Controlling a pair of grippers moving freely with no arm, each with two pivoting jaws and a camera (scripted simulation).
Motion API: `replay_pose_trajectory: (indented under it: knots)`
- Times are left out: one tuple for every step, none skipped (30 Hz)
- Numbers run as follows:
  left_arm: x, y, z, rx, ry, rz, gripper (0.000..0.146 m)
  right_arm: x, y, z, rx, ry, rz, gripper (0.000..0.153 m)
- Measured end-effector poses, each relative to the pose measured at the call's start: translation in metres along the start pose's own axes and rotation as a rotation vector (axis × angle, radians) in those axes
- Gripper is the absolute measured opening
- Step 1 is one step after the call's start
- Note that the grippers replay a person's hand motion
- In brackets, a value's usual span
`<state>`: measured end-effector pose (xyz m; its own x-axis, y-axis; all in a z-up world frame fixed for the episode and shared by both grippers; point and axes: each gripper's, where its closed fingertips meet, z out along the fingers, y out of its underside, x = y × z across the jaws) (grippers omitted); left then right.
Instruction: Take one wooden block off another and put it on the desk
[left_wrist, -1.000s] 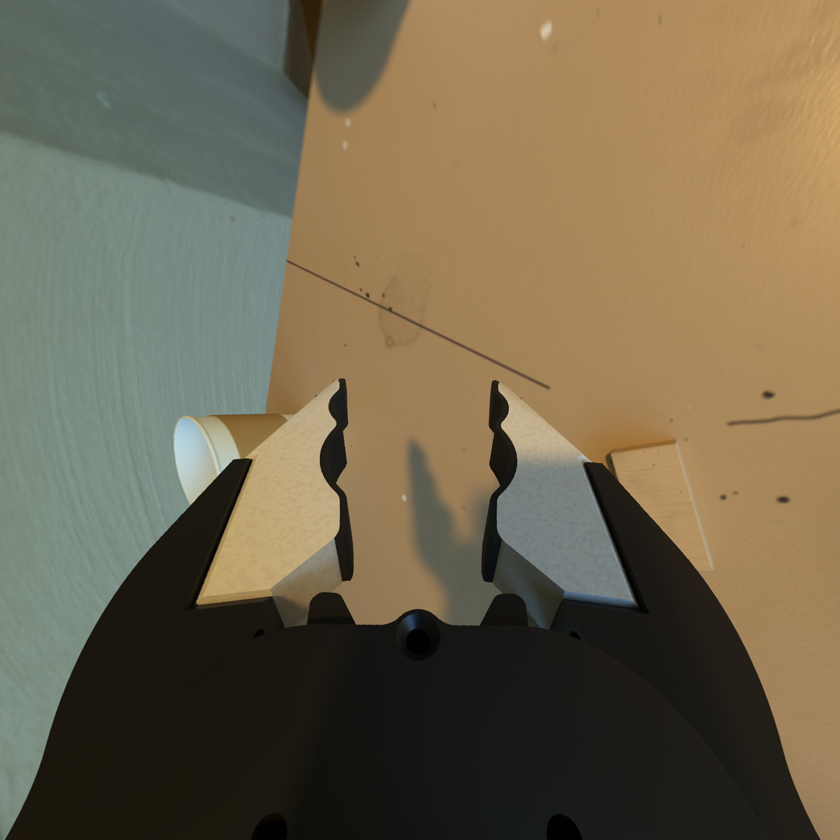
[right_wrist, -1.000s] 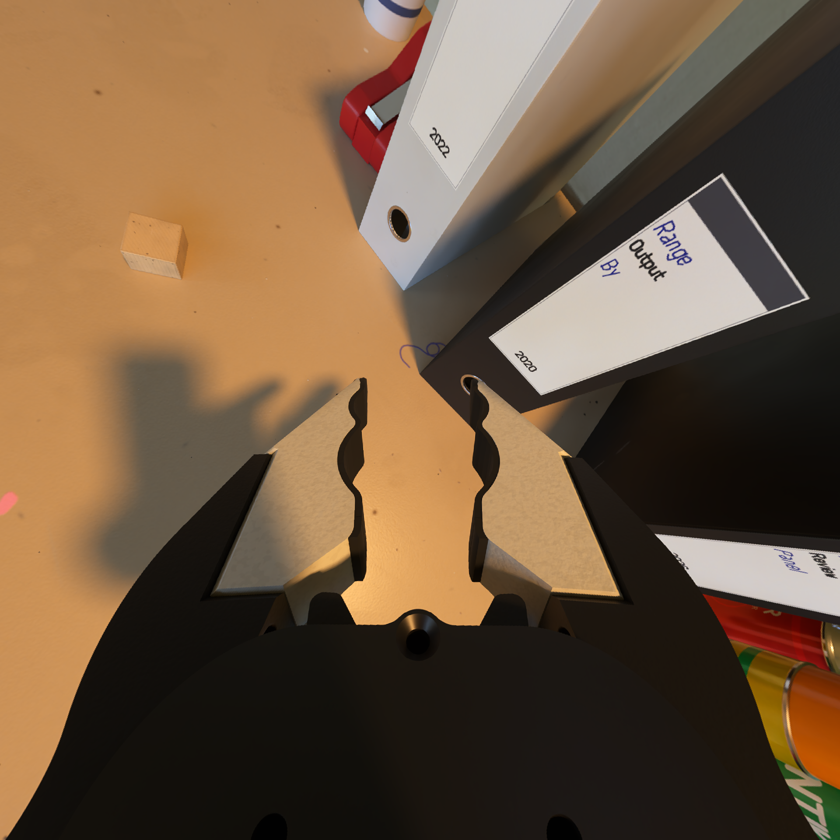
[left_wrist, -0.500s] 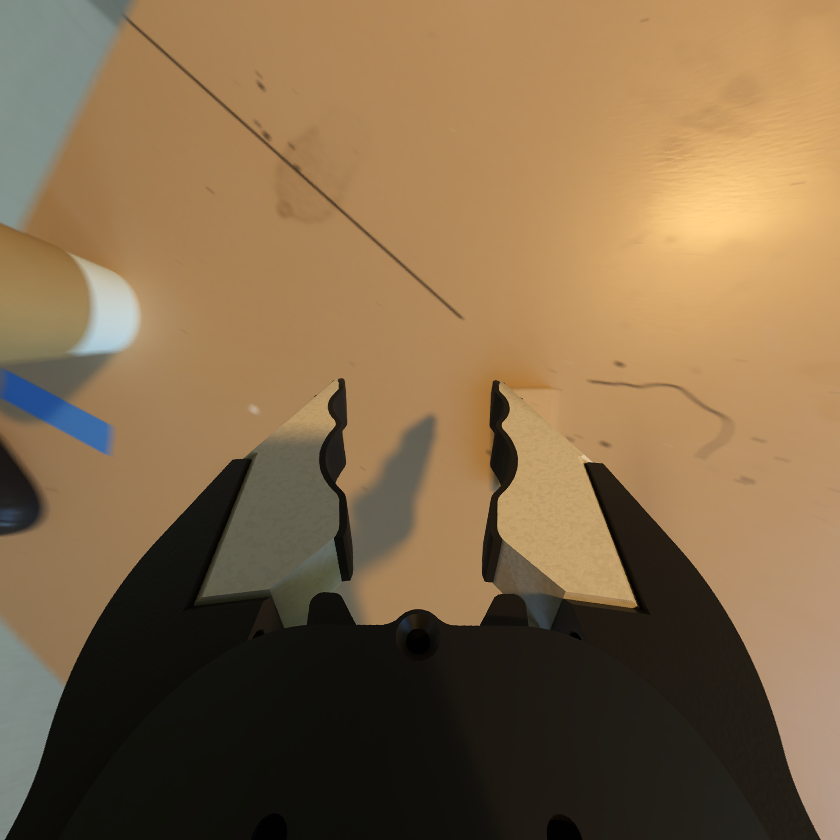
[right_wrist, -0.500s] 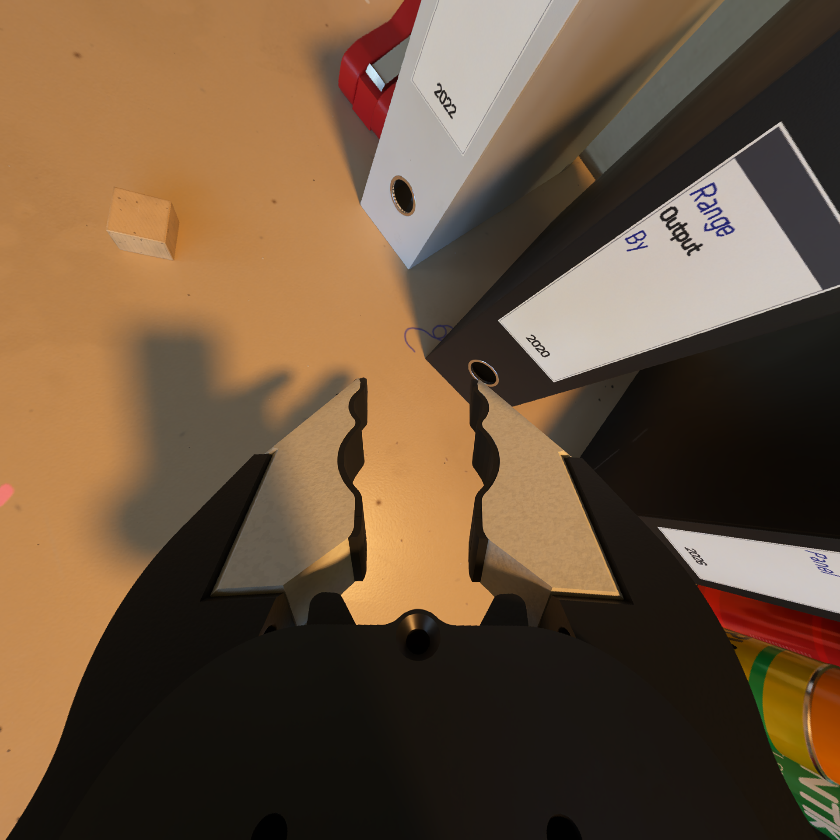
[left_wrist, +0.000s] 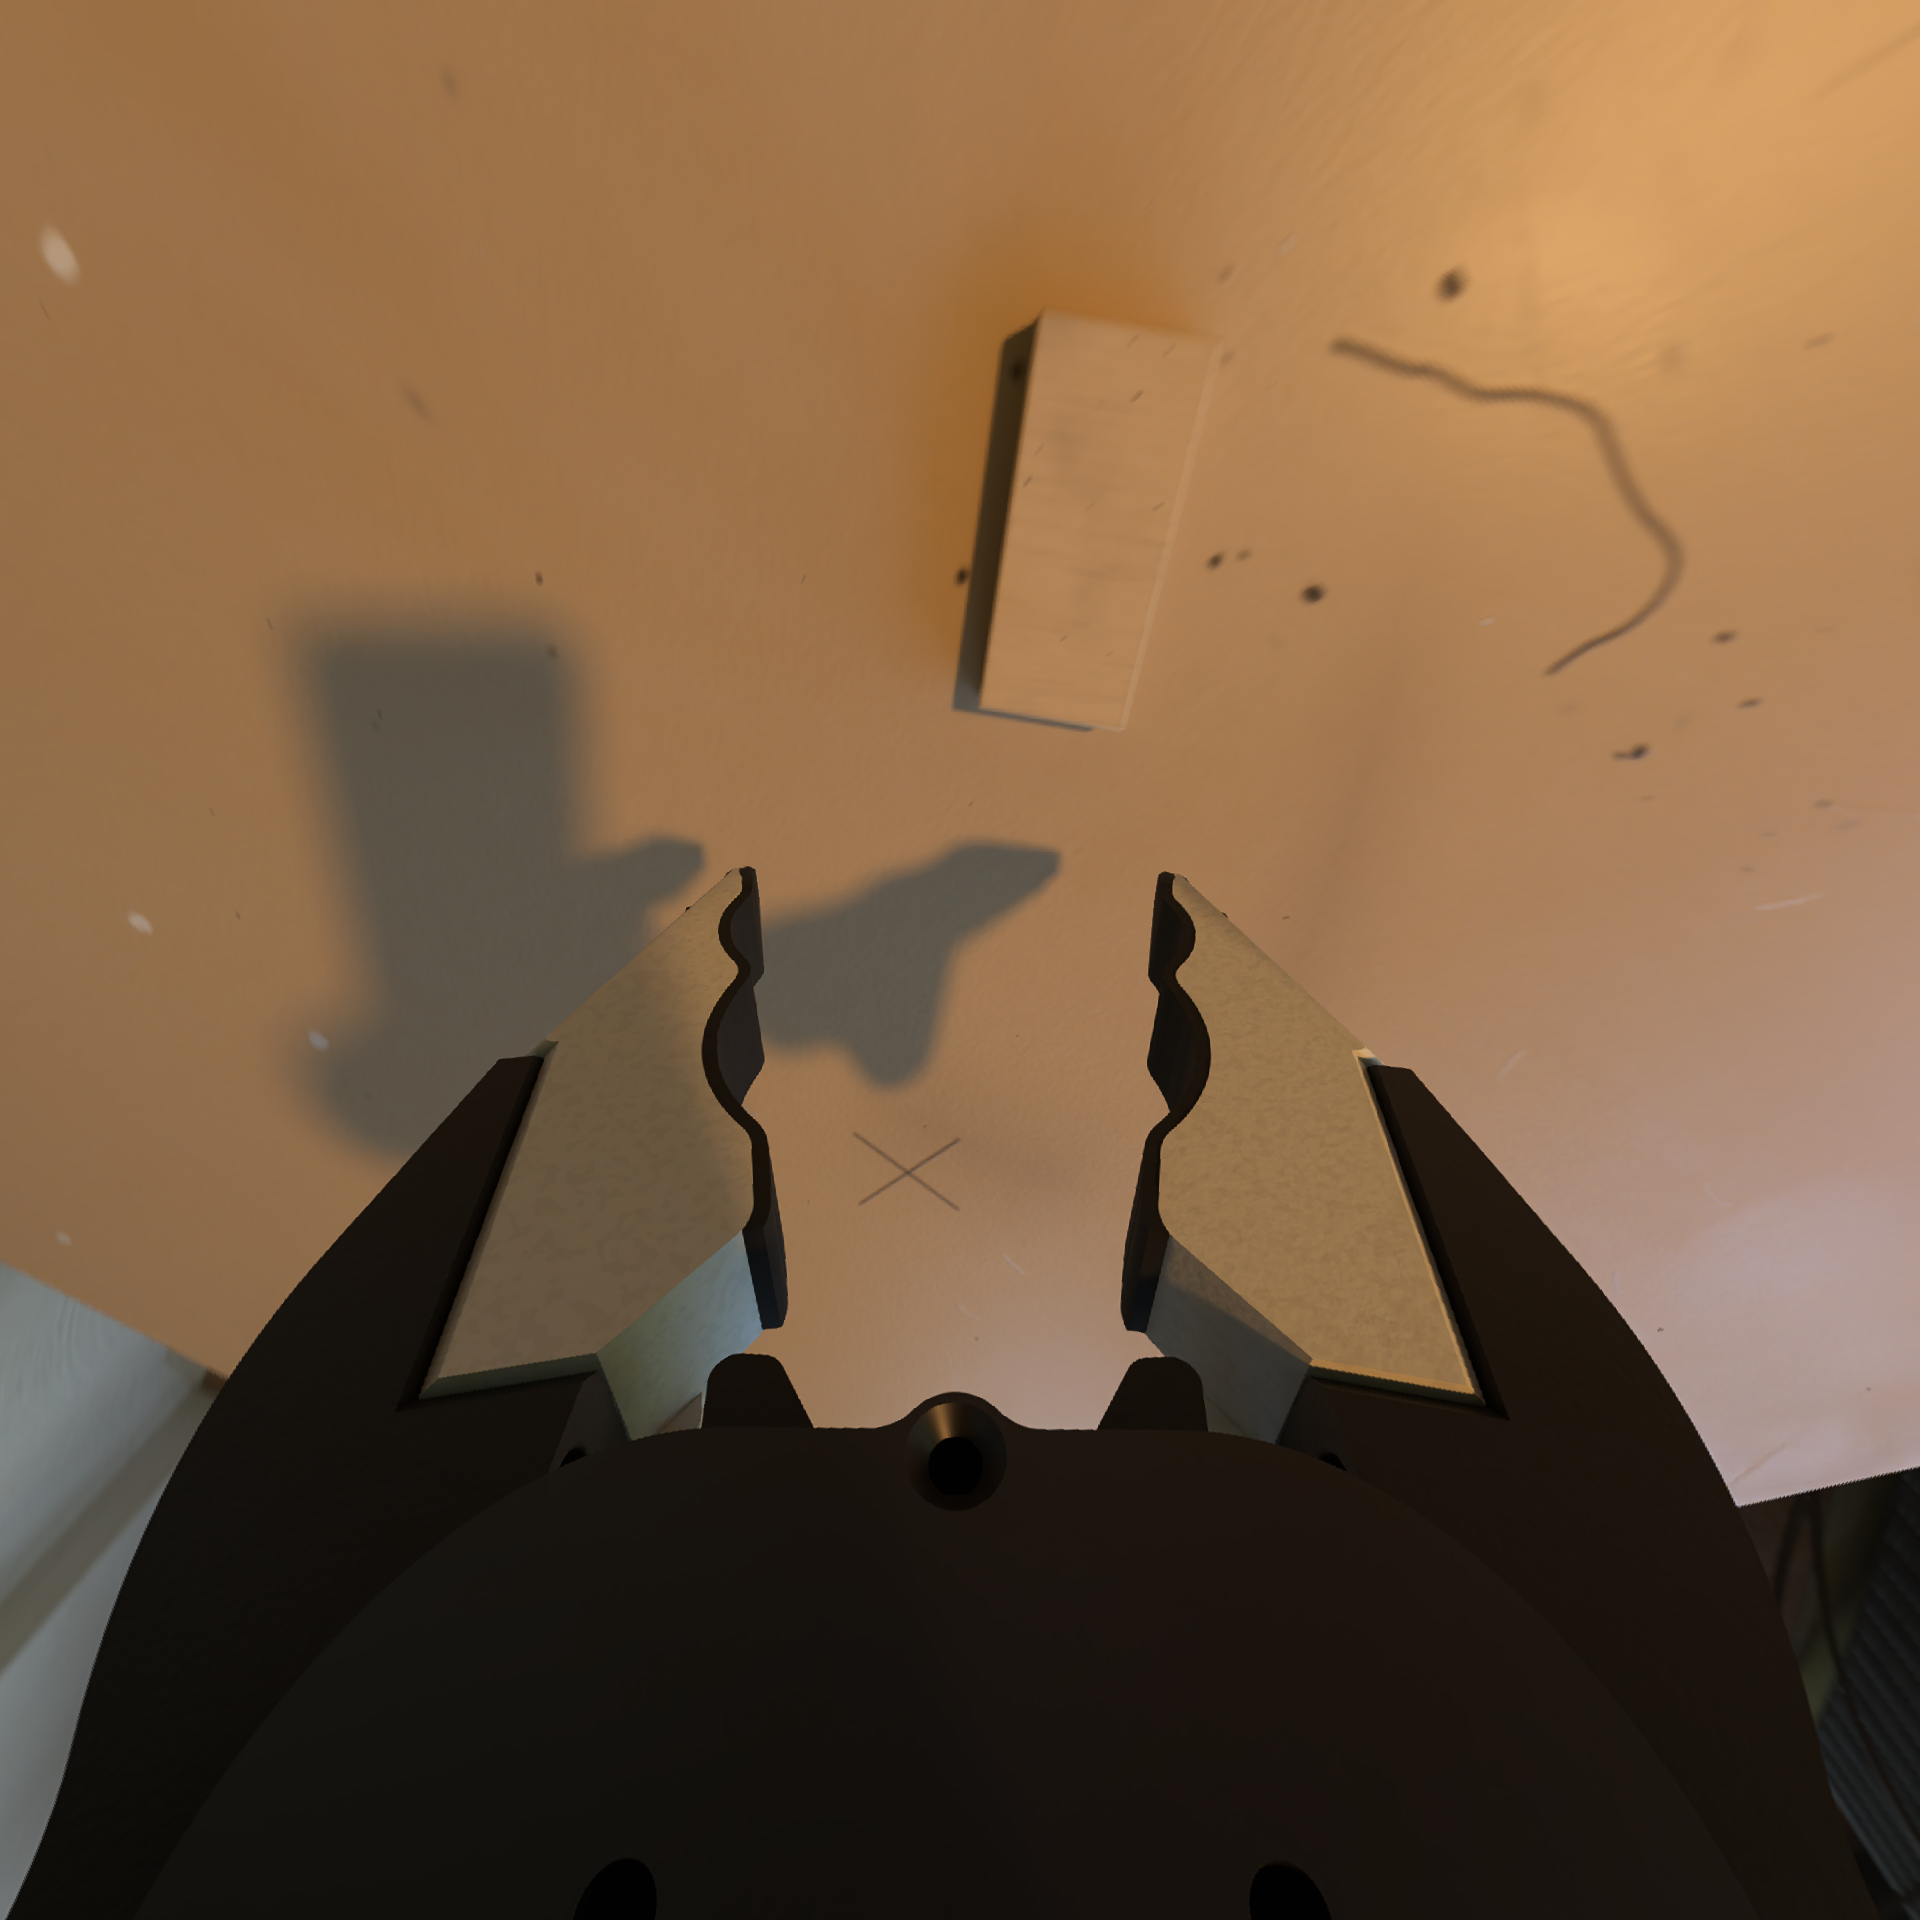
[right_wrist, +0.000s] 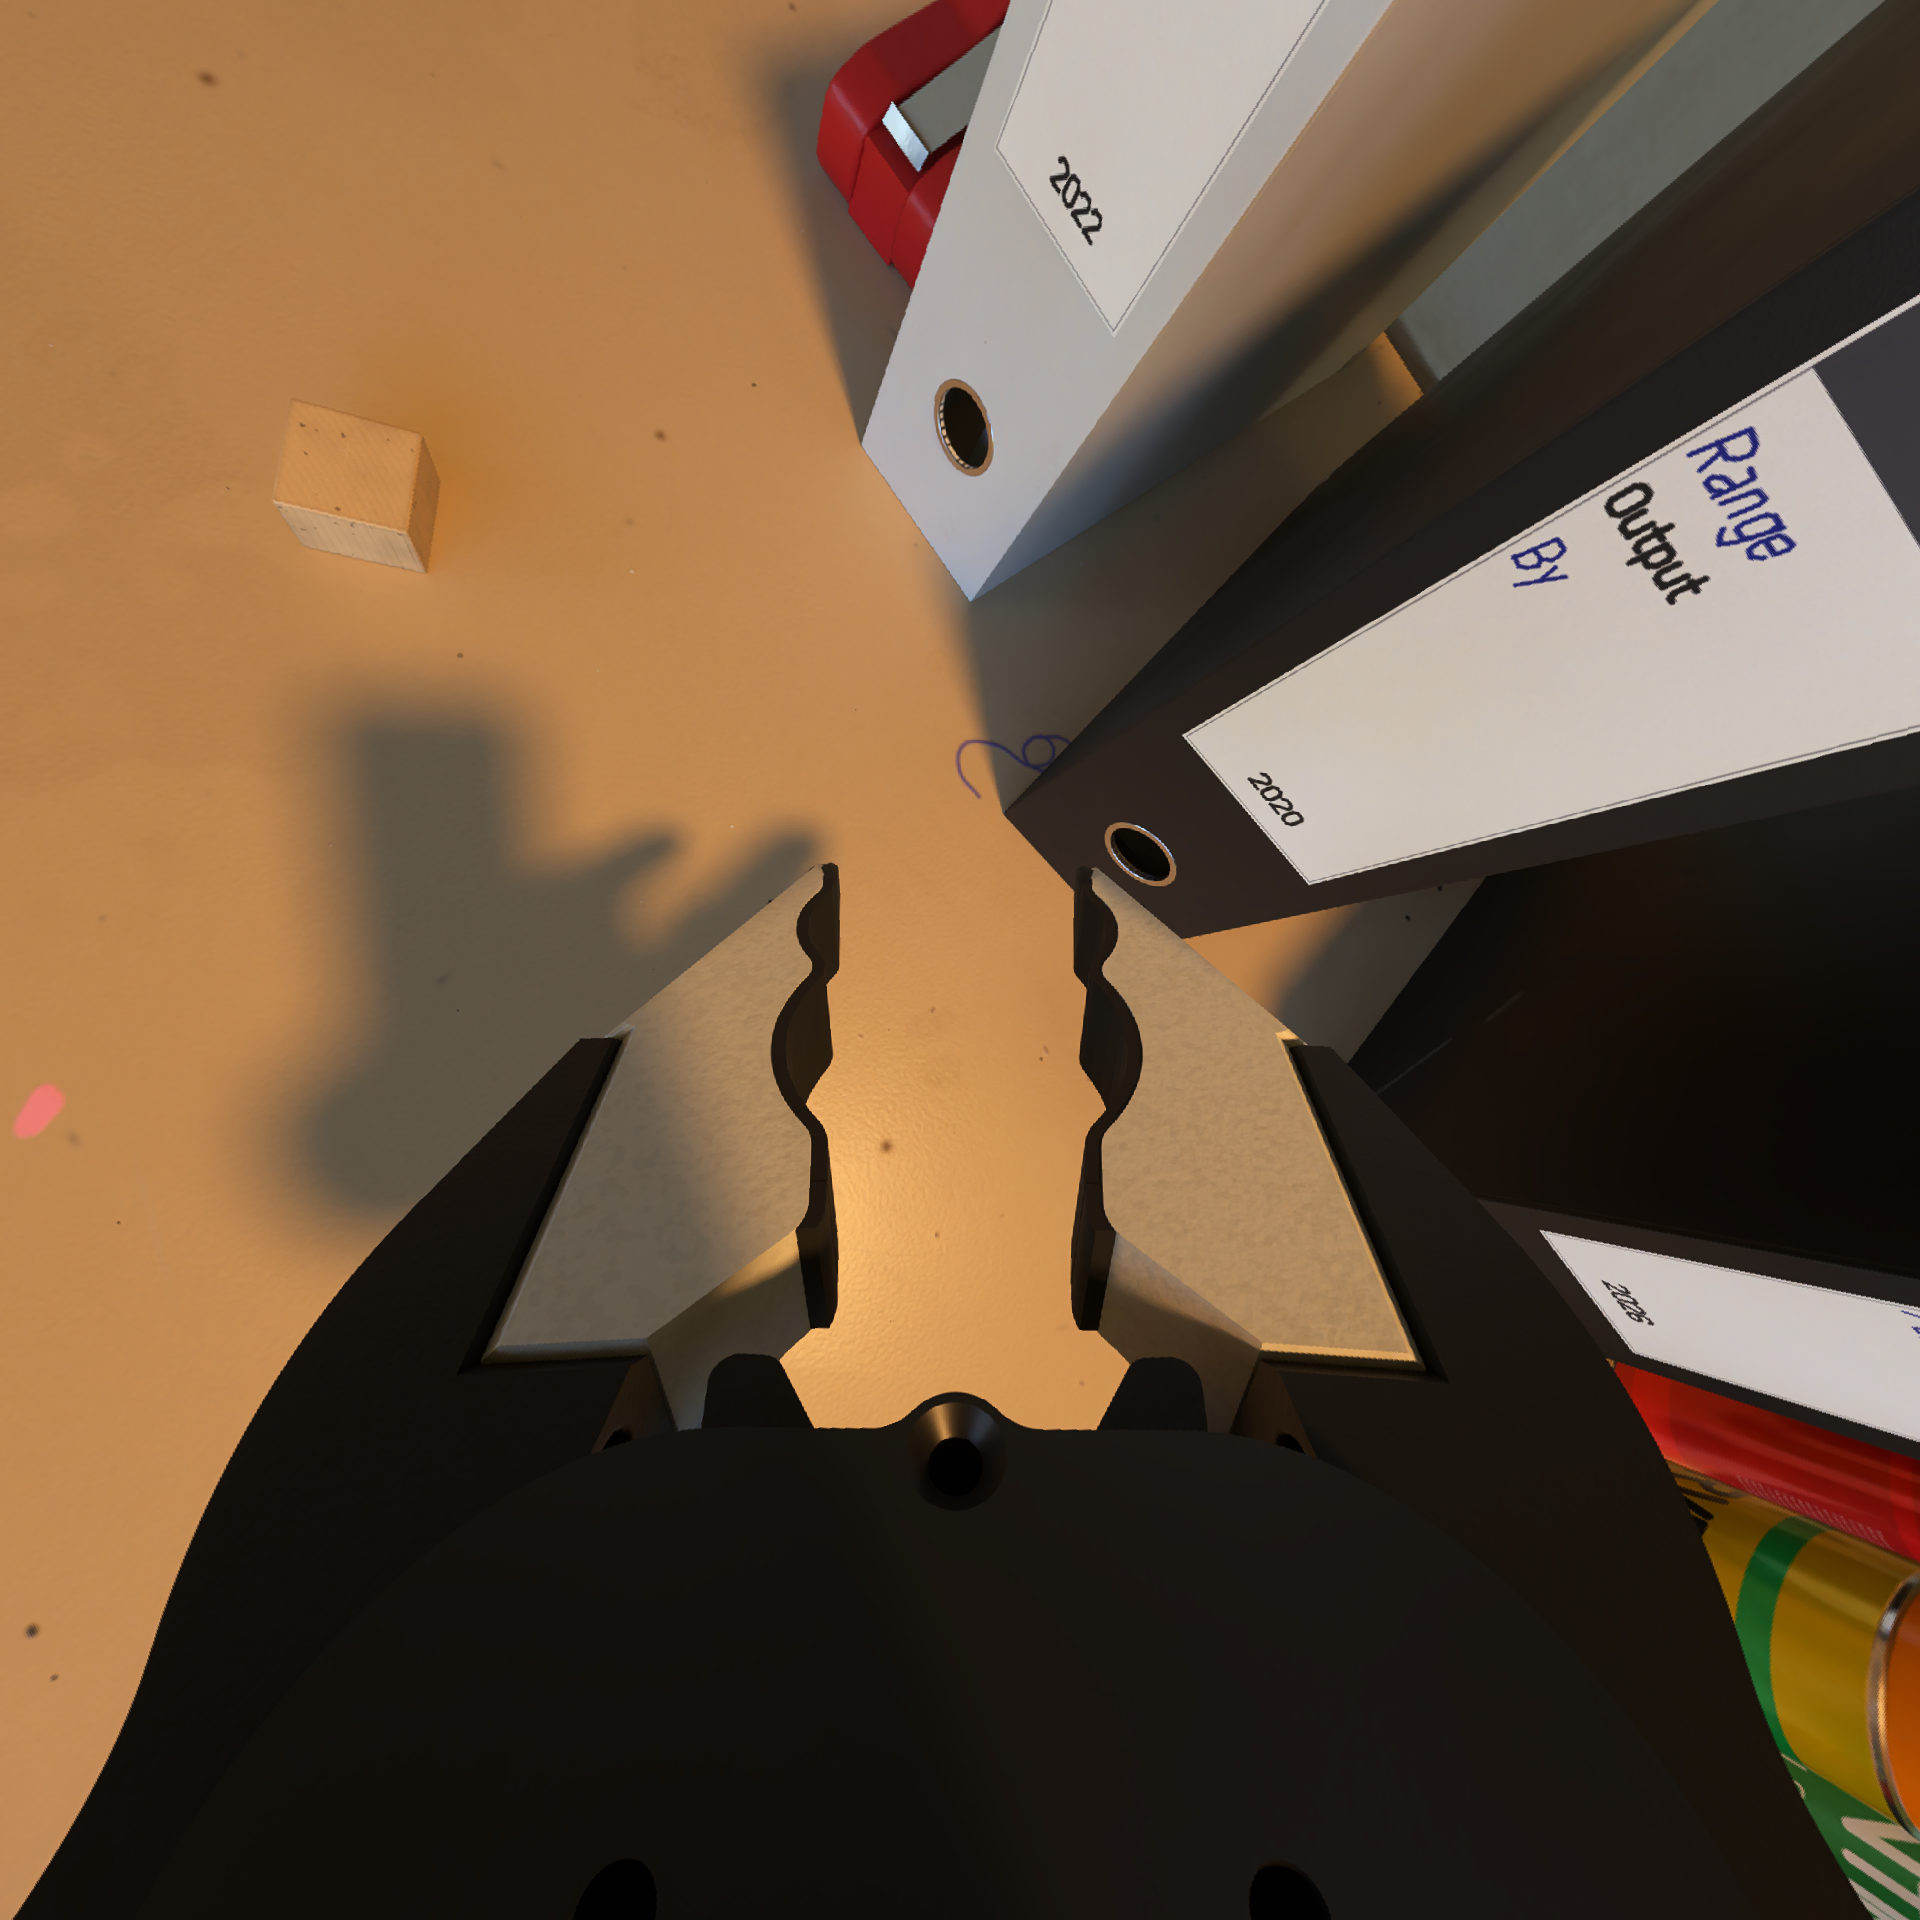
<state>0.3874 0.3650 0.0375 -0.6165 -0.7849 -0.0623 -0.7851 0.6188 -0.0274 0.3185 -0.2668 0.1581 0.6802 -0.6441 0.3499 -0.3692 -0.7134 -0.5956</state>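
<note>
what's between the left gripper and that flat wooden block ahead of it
Only bare desk, crossed by the gripper's shadow, as the left wrist view shows. The left gripper is open and the wooden block lies apart from it.

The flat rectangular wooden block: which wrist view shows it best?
The left wrist view. The flat rectangular wooden block lies whole and unobstructed on the desk, ahead of the open left tool. The right wrist view does not show it; there, only a small wooden cube sits near the ring binders.
</note>
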Motion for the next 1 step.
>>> replay_pose_trajectory:
  knots:
    - [-0.003,0.0039,0.005,-0.034,-0.013,-0.016,0.076,-0.0004,-0.0002,-0.0001,0.0,-0.001,-0.001,0.045]
